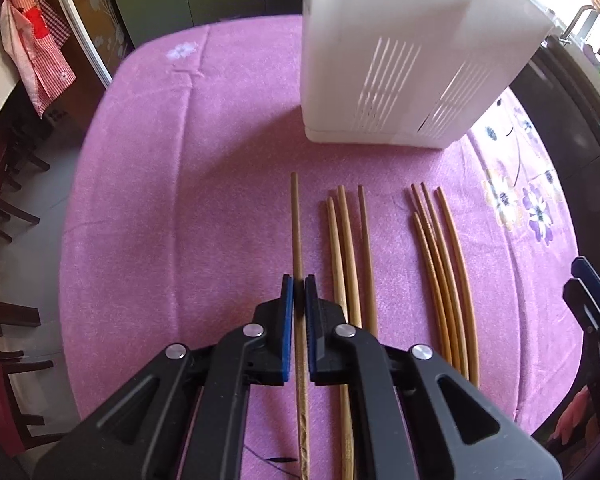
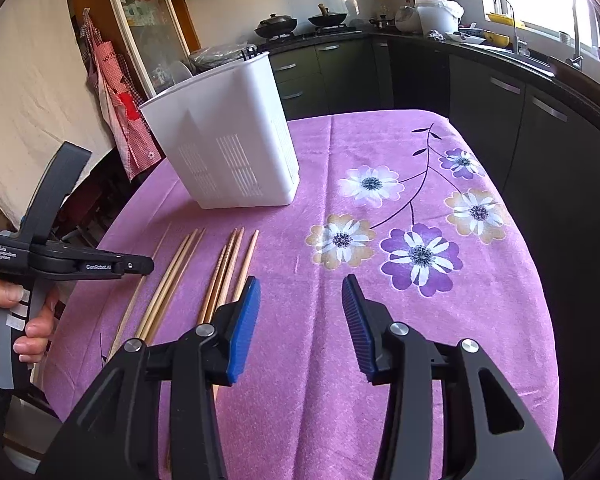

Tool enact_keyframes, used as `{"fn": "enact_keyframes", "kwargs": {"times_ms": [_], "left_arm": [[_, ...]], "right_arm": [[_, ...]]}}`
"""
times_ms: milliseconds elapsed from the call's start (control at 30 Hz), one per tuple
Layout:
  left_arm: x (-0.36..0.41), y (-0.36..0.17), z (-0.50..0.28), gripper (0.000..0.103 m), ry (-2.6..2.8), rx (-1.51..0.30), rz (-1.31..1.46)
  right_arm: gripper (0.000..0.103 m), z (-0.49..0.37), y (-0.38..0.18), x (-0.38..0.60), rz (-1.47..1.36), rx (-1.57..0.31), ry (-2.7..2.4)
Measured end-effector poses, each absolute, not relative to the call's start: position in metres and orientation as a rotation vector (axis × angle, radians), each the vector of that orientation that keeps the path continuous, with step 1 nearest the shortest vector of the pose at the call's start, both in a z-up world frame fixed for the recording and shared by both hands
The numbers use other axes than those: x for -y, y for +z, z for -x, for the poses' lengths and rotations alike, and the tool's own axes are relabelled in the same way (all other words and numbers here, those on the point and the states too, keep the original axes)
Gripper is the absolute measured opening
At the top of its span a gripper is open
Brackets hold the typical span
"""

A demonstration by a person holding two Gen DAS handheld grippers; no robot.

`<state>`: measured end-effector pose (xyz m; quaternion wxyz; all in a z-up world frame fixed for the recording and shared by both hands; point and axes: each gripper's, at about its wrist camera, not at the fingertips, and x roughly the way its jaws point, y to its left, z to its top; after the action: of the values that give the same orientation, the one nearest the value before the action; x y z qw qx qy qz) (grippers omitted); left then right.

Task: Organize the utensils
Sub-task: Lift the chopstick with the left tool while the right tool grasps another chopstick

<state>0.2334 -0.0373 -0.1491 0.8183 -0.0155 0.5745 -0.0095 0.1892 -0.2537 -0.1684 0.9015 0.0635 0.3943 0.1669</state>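
Note:
Several wooden chopsticks lie side by side on the pink cloth in front of a white slotted utensil holder (image 1: 400, 60). My left gripper (image 1: 299, 280) is shut on the leftmost single chopstick (image 1: 296, 224), which runs between the blue pads. A group of three chopsticks (image 1: 350, 248) lies just right of it, and another group (image 1: 444, 264) lies further right. My right gripper (image 2: 300, 288) is open and empty above the cloth, right of the chopsticks (image 2: 224, 276). The holder (image 2: 228, 144) stands behind them. The left gripper (image 2: 140, 266) shows at the left of the right wrist view.
The round table (image 2: 380, 360) has a pink cloth with printed flowers (image 2: 420, 256) on its right half. Dark chairs (image 1: 4, 200) stand at the left. Kitchen cabinets and a counter with pots and a sink (image 2: 500, 40) lie behind and to the right.

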Motion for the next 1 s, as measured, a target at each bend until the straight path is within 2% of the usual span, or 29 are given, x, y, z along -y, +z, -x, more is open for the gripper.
{"fn": "enact_keyframes", "kwargs": {"times_ms": [467, 667, 800, 900, 967, 1000], "left_arm": [[0.024, -0.054, -0.169, 0.005, -0.07, -0.946, 0.044], [0.018, -0.035, -0.149, 0.005, -0.078, -0.862, 0.04], [0.016, -0.029, -0.139, 0.005, -0.076, -0.83, 0.027], [0.016, -0.029, -0.135, 0.005, -0.076, -0.821, 0.017], [0.015, -0.028, -0.132, 0.005, -0.08, -0.817, 0.02], [0.014, -0.028, -0.131, 0.005, -0.083, -0.816, 0.021]], "right_arm": [[0.044, -0.184, -0.162, 0.242, -0.107, -0.81, 0.363], [0.044, -0.183, -0.161, 0.237, -0.091, -0.812, 0.366], [0.051, -0.19, -0.163, 0.228, -0.066, -0.84, 0.39], [0.051, -0.203, -0.167, 0.214, -0.029, -0.883, 0.419], [0.048, -0.216, -0.172, 0.204, -0.007, -0.93, 0.429], [0.041, -0.222, -0.176, 0.2, 0.001, -0.955, 0.433]]}}
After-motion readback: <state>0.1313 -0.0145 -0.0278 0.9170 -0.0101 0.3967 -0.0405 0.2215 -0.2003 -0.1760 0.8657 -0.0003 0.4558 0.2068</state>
